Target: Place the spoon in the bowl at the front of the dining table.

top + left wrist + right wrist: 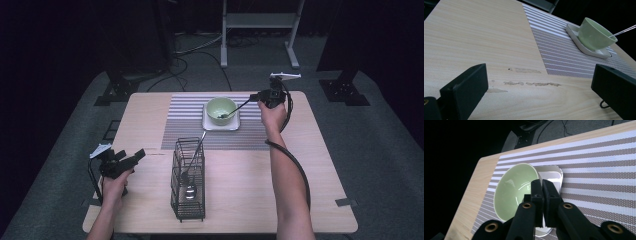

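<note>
Tool work first: we are holding the left tool low over the near left part of the pale wooden desk, and its jaws are standing wide apart with nothing between them. In the left gripper view, bare wood with a few scuffed patches is lying between those jaws. Just to its right, the black wire basket is standing upright on the desk, carrying a metal ladle whose handle is leaning up and out over the basket's far rim.

Beyond the basket, the grey-and-white striped placemat is lying flat across the middle of the desk. On it, the white square plate is carrying the pale green ceramic bowl.

Farthest from us, our right tool is clenching the end of a slim metal spoon, whose head is resting inside the bowl. In the right gripper view, its jaws are pressing almost together above the bowl's rim.
</note>
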